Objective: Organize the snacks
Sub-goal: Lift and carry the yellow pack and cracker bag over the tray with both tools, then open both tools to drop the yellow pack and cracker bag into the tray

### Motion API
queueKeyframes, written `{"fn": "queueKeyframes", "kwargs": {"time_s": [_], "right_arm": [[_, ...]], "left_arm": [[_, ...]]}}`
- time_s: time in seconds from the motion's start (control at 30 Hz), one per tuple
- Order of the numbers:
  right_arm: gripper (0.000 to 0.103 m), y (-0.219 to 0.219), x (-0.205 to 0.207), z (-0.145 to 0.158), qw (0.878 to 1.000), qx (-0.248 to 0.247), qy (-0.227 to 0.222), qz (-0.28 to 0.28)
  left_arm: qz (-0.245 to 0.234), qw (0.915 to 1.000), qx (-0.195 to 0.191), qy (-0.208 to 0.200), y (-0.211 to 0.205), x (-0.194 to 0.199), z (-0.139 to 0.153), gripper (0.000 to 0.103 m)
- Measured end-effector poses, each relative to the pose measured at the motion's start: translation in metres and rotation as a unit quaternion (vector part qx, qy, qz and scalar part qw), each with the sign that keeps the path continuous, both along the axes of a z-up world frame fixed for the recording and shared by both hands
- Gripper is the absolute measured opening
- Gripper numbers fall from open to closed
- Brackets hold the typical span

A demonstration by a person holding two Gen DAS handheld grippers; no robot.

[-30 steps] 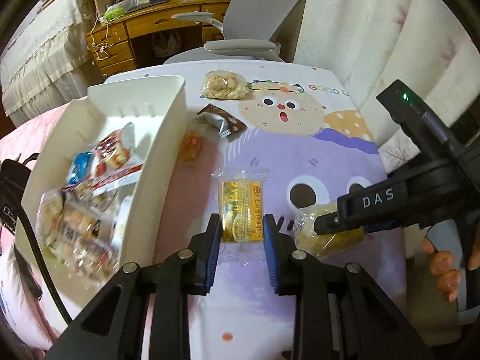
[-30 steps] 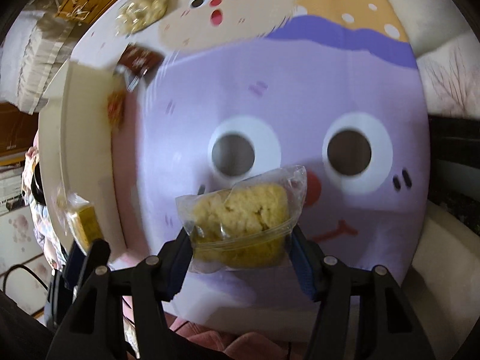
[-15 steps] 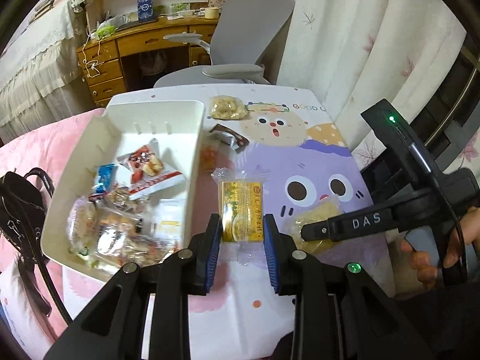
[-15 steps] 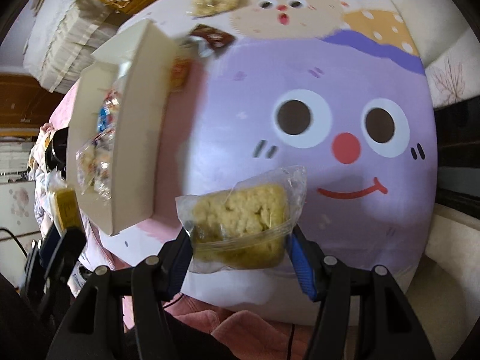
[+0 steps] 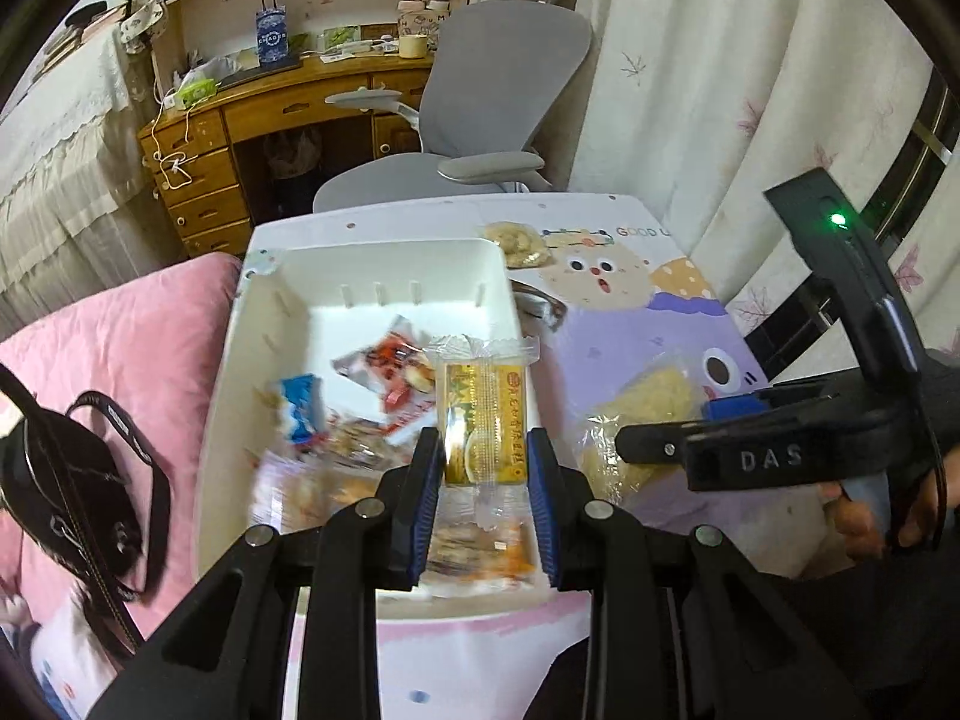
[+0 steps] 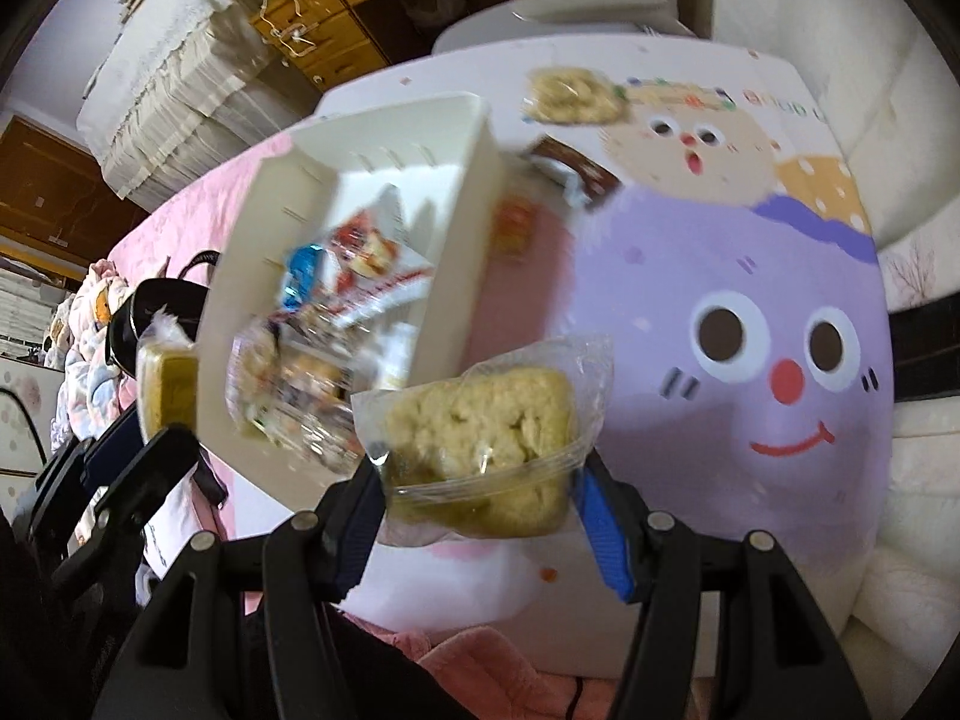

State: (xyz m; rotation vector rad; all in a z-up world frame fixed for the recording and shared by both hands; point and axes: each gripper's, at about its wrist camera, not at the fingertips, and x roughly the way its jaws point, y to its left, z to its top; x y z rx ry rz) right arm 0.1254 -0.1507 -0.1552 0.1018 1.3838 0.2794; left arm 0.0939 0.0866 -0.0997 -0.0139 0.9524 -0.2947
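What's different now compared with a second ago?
Both tongs rose off the cartoon mat and swung toward the white bin. The left tongs now hold the yellow wrapped snack over the bin; the right tongs carry the bagged crumbly cake near its edge. Both grips stayed shut, and the loose snacks on the mat stayed put.

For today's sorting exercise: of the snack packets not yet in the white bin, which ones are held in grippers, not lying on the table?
Two: the yellow-labelled packet in the left gripper, and the clear-wrapped crumbly cake in the right gripper. Other loose packets lie on the table.
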Motion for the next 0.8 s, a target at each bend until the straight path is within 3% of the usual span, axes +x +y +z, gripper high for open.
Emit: {"fn": "queueKeyframes", "kwargs": {"time_s": [0.43, 0.67, 0.8], "right_arm": [[0.061, 0.087, -0.004, 0.008, 0.996, 0.024, -0.088, -0.004], [0.07, 0.112, -0.013, -0.002, 0.995, 0.034, -0.091, -0.022], [0.071, 0.116, -0.02, 0.001, 0.993, 0.028, -0.104, -0.043]], "left_arm": [[-0.015, 0.9997, -0.009, 0.017, 0.084, 0.035, -0.02, 0.026], [-0.025, 0.9995, -0.006, 0.015, 0.108, 0.033, -0.025, 0.056], [-0.034, 0.9994, 0.006, 0.01, 0.11, 0.028, -0.025, 0.059]]}}
